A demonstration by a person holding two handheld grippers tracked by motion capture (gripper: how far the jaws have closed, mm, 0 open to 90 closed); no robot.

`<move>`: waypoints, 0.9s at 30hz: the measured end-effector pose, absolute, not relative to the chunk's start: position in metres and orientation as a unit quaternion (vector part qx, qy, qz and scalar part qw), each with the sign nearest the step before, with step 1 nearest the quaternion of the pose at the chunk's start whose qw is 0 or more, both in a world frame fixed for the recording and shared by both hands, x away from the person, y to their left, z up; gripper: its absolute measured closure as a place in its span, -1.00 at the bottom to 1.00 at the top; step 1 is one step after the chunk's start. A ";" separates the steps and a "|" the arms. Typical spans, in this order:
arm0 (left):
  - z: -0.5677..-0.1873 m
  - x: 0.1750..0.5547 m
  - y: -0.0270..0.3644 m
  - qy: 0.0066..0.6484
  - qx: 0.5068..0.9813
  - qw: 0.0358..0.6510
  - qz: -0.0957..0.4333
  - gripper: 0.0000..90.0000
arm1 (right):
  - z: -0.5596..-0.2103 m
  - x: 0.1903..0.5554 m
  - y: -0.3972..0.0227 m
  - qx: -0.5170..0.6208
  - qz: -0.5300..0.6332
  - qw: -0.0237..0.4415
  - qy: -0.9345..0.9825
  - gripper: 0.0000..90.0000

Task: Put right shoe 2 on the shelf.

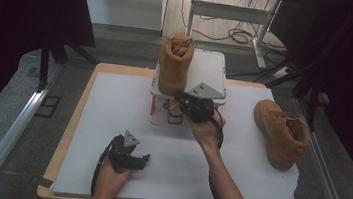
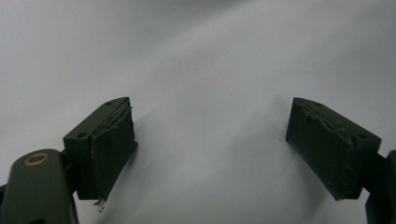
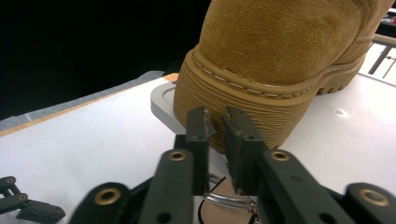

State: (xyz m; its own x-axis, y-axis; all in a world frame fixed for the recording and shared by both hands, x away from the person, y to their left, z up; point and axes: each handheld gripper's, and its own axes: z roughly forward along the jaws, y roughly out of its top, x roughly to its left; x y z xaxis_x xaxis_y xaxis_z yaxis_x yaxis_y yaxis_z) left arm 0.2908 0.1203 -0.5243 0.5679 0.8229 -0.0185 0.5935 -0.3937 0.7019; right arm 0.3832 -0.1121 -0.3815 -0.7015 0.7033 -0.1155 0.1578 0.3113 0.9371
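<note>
The right gripper (image 1: 180, 100) sits at the heel of the tan suede boot with the ribbed rubber sole (image 1: 174, 64), which stands on the raised white square platform (image 1: 212, 73) at the far edge of the white table mat (image 1: 111, 122). Its jaws are nearly together with a narrow gap, nothing between them, tips just short of the sole, though contact is hard to judge. The left gripper (image 1: 143, 159) rests low over the mat, jaws spread wide and empty. A second matching tan boot (image 1: 281, 133) lies on the right side of the mat.
</note>
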 end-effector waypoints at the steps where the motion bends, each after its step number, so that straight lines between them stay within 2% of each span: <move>1: -0.524 0.291 0.120 0.433 0.818 0.340 0.169 -0.66 | -0.382 0.382 -0.112 0.281 0.514 0.266 0.765 0.69; 2: -0.524 0.291 0.120 0.433 0.818 0.340 0.169 -0.66 | -0.382 0.380 -0.113 0.280 0.514 0.270 0.765 0.55; 4: -0.524 0.291 0.120 0.433 0.818 0.340 0.169 -0.66 | -0.382 0.378 -0.114 0.279 0.514 0.275 0.763 0.41; 5: -0.524 0.291 0.120 0.433 0.818 0.340 0.169 -0.66 | -0.382 0.378 -0.114 0.279 0.514 0.275 0.763 0.41; 6: -0.524 0.291 0.120 0.433 0.818 0.340 0.169 -0.66 | -0.383 0.376 -0.117 0.279 0.515 0.278 0.761 0.21; 7: -0.524 0.291 0.120 0.433 0.818 0.340 0.169 -0.66 | -0.383 0.376 -0.117 0.279 0.515 0.278 0.761 0.21; 8: -0.524 0.291 0.120 0.433 0.818 0.340 0.169 -0.66 | -0.382 0.375 -0.121 0.278 0.517 0.280 0.760 0.06; 13: -0.524 0.291 0.120 0.433 0.818 0.340 0.169 -0.66 | -0.382 0.371 -0.129 0.284 0.528 0.273 0.752 -0.26; 17: -0.524 0.291 0.120 0.433 0.818 0.340 0.169 -0.66 | -0.383 0.369 -0.133 0.286 0.528 0.275 0.751 -0.41; 21: -0.524 0.291 0.120 0.434 0.817 0.341 0.169 -0.66 | -0.384 0.366 -0.140 0.291 0.531 0.267 0.749 -0.69; 25: -0.524 0.291 0.120 0.433 0.817 0.341 0.169 -0.66 | -0.386 0.363 -0.144 0.291 0.525 0.271 0.752 -0.72; 27: -0.524 0.291 0.120 0.433 0.817 0.340 0.169 -0.66 | -0.387 0.362 -0.148 0.293 0.532 0.271 0.747 -0.84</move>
State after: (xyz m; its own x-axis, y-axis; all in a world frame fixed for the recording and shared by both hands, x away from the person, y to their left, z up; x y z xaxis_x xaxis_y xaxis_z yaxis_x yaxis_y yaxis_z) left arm 0.2908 0.1202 -0.5243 0.5678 0.8230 -0.0178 0.5928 -0.3937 0.7026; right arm 0.3617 -0.1480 -0.3870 -0.6815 0.7258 -0.0939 0.1491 0.2633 0.9531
